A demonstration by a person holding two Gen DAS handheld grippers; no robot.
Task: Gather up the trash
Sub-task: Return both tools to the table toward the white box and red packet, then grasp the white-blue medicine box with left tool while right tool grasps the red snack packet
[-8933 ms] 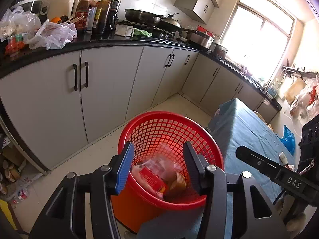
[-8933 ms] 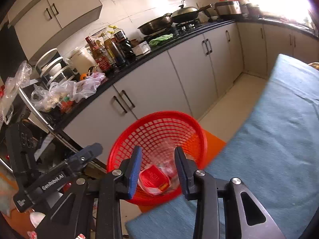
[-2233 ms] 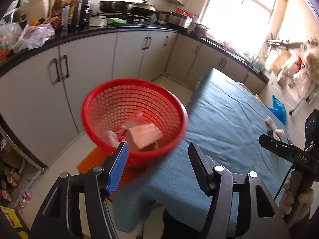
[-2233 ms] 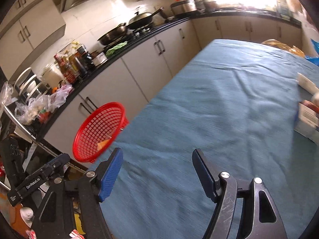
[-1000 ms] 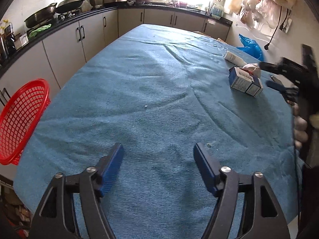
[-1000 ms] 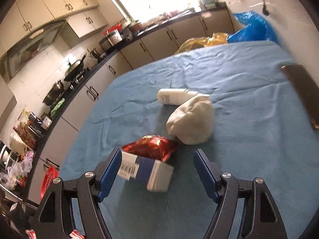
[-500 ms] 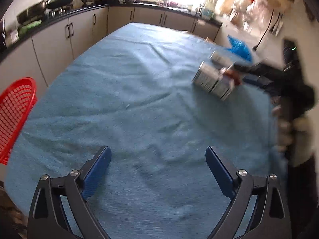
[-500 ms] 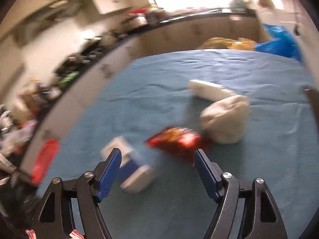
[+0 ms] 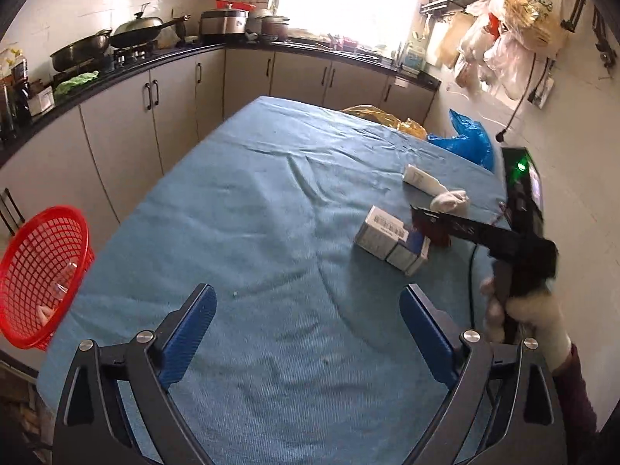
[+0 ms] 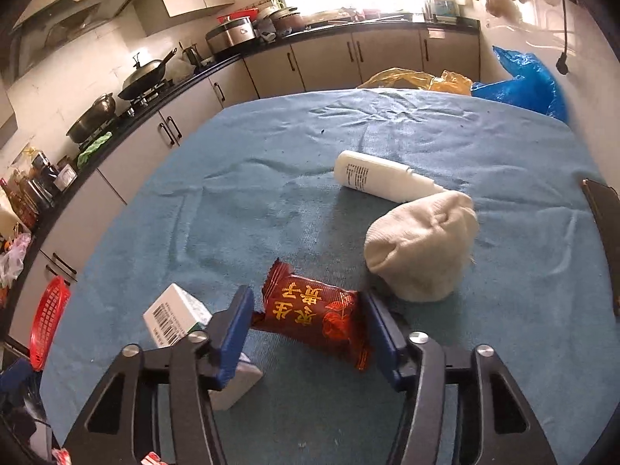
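A red snack packet point(image 10: 310, 314) lies on the blue tablecloth point(image 10: 252, 201) between the pads of my right gripper point(image 10: 306, 304). Its jaws are closing, and both pads touch the packet's ends. A white and blue box point(image 10: 174, 317) lies just left of the left finger. A white bottle point(image 10: 379, 180) and a balled white sock point(image 10: 422, 248) lie beyond. In the left wrist view my left gripper point(image 9: 306, 294) hangs open above bare cloth with nothing between its fingers. The box point(image 9: 391, 240) and the right gripper point(image 9: 422, 219) are ahead to its right. The red basket point(image 9: 38, 275) stands off the table's left edge.
A black phone point(image 10: 604, 232) lies at the table's right edge. A blue bag point(image 9: 465, 141) and a yellow bag point(image 10: 410, 77) sit past the far end. Kitchen cabinets and a counter point(image 9: 155, 66) run along the left and back. A gloved hand point(image 9: 534, 317) holds the right gripper.
The right gripper shifted from the box onto the red packet and its jaws narrowed around it. The left gripper rose and its jaws spread wider.
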